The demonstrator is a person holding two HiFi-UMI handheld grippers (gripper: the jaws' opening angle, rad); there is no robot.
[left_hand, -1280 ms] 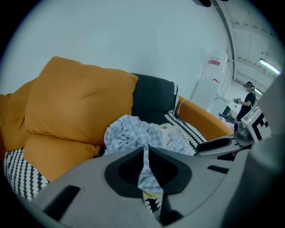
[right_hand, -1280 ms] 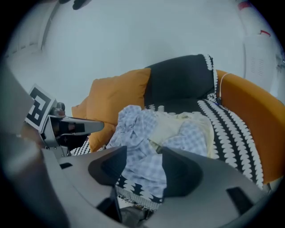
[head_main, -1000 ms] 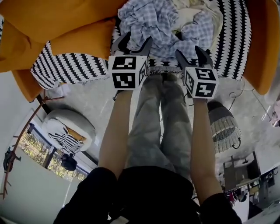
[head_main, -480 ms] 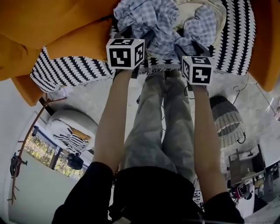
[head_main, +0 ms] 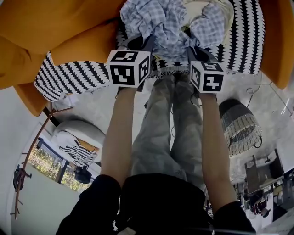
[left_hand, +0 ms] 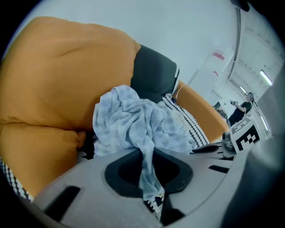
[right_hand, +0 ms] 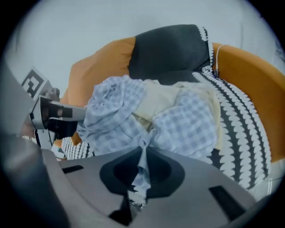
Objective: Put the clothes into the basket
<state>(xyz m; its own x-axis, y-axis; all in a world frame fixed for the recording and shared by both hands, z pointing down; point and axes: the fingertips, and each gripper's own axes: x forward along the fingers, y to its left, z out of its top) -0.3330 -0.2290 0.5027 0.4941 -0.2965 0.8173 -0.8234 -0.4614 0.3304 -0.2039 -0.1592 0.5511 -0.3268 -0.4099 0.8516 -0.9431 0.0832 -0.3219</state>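
Checked blue shirt [head_main: 161, 20] bunched on sofa [head_main: 55, 27]; left gripper [head_main: 140, 42] and right gripper [head_main: 192, 42] have just clamped, each pinching a fold of it; best to lift both together, keep the cloth taut and clear of the cushions, then swing to basket [head_main: 241, 125].

Orange sofa [head_main: 59, 27] as carrier. Draped over seat and front edge: black-and-white patterned throw [head_main: 73, 75], fringe hanging toward floor. Dark grey cushion [right_hand: 169, 49] propped against backrest. Heaped on throw, mid-seat: blue checked shirt [head_main: 156, 18], crumpled, with cream garment [head_main: 195, 9] tucked into it on the right side of the head view. Below: pale marbled floor [head_main: 92, 110]. Standing on it, clear of sofa, right of head view: wicker basket [head_main: 240, 126]. Left of head view: round white pouf [head_main: 76, 133] with patterned cloth [head_main: 73, 149] on top.
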